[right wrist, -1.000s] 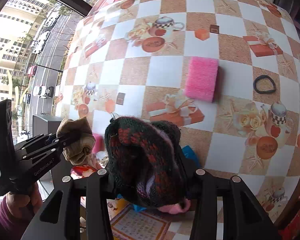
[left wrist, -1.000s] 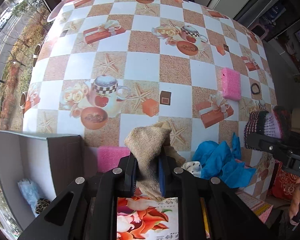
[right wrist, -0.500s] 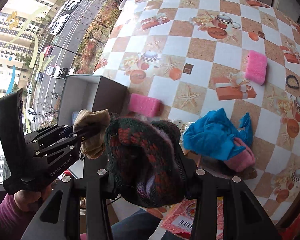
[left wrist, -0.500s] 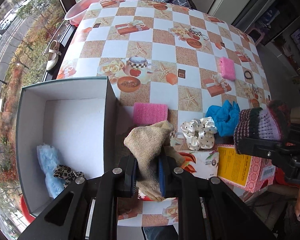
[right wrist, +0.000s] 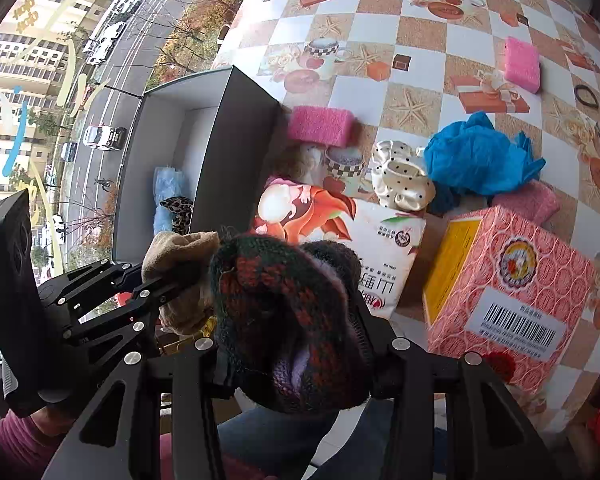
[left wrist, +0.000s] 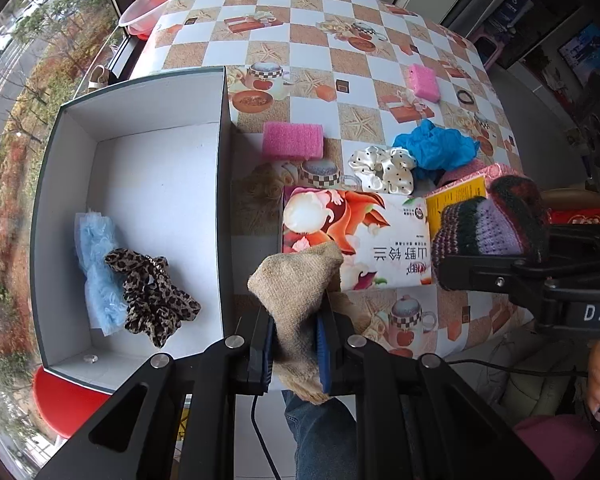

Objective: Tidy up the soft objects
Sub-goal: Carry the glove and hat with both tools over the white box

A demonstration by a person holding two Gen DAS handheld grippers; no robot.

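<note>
The left tool (left wrist: 296, 336) is clamped on a tan sock (left wrist: 296, 280), its blue pads pressed into the cloth and the sock's toe bunching out beyond the fingertips; it points down over the near edge of the bench (left wrist: 312, 32). Just to its left stands an open grey box (left wrist: 140, 96), holding a light blue puff (left wrist: 96, 240) with a leopard scrunchie (left wrist: 156, 296) lying partly over it. Straight ahead of the tool lies a flowered tissue pack (left wrist: 360, 236), and beyond that a pink sponge (left wrist: 293, 141) close beside the box wall. To the right of the pack sit a white dotted scrunchie (left wrist: 382, 168) and a crumpled blue cloth (left wrist: 436, 148), touching each other; a second pink sponge (left wrist: 423, 82) and a black hair tie (left wrist: 465, 97) lie farther off, well apart from the pile. The right tool (right wrist: 296, 320) is clamped on a dark knit hat (right wrist: 284, 312) striped red, green and purple, which fills the gap between its fingers and spills out over them. It hangs just beside the left tool, on that tool's right, with the hat near the sock but apart from it. Ahead of it and to its right stands a pink patterned carton (right wrist: 512, 280) with a yellow end and a barcode label, next to the tissue pack. A hand in a magenta sleeve (right wrist: 16, 440) grips the left tool's handle.
</note>
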